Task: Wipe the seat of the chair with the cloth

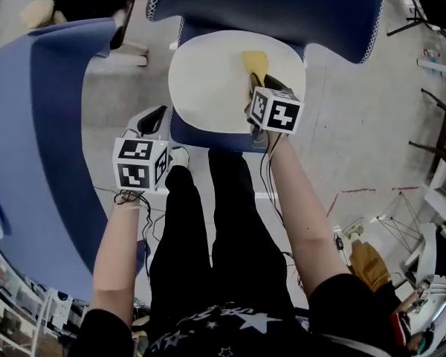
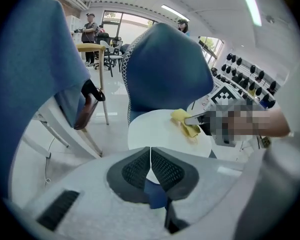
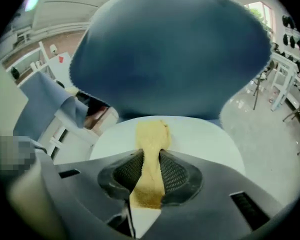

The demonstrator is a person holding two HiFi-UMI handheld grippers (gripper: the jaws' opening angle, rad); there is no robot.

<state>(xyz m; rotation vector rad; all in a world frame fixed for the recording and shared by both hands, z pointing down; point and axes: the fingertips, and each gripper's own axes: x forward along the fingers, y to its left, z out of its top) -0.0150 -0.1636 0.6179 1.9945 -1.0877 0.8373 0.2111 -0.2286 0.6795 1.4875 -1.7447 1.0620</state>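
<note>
A chair with a white round seat (image 1: 208, 80) and a dark blue backrest (image 1: 282, 6) stands in front of me. My right gripper (image 1: 257, 88) is shut on a yellow cloth (image 1: 254, 62), whose free end lies on the seat's right half. In the right gripper view the yellow cloth (image 3: 149, 149) runs between the pads out onto the white seat (image 3: 200, 139). My left gripper (image 1: 154, 119) hangs shut and empty off the seat's left front edge. From its own view the left gripper (image 2: 150, 156) looks across the seat (image 2: 155, 131) at the cloth (image 2: 185, 121).
A second blue chair (image 1: 37, 125) fills the left side, close to my left arm. Cables run over the grey floor (image 1: 357, 125). Racks and clutter (image 1: 438, 199) line the right edge. People stand far off by tables (image 2: 90, 31) in the left gripper view.
</note>
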